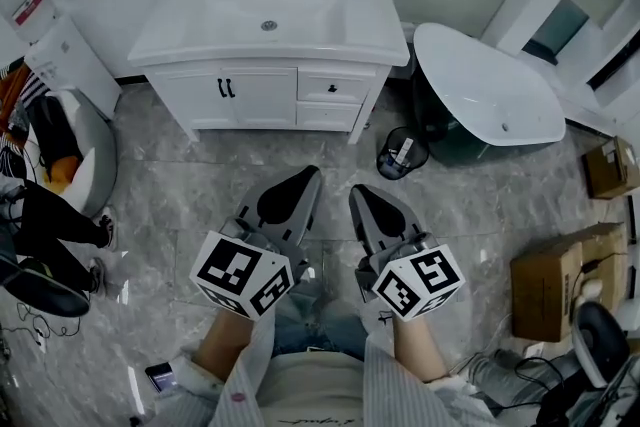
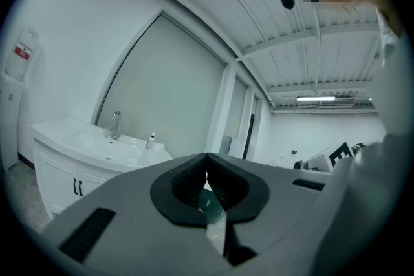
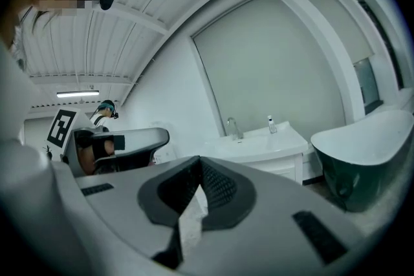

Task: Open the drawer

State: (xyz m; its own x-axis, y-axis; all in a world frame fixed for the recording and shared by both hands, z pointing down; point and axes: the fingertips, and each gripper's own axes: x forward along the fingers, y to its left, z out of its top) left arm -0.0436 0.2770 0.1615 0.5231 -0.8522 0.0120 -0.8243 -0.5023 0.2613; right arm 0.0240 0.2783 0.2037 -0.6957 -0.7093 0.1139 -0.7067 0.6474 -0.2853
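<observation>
Head view, room: bare grey floor runs from my grippers to the white vanity. The bathtub and waste bin edge it on the right, with cardboard boxes nearer me on that side.
Head view, drawer: the drawer sits closed in the vanity's right part, with a dark knob on its front, well apart from both grippers.
Head view, grippers: my left gripper and right gripper hang side by side over the floor, tips toward the vanity, touching nothing.
Left gripper view, extra: ceiling beams, the vanity at left and its faucet. I cannot make out the drawer here.
Left gripper view, jaws: left gripper closed, tips together, empty.
Right gripper view, extra: vanity and bathtub ahead, my left gripper at left, a person far behind it.
Right gripper view, jaws: right gripper closed tip to tip, nothing held.
</observation>
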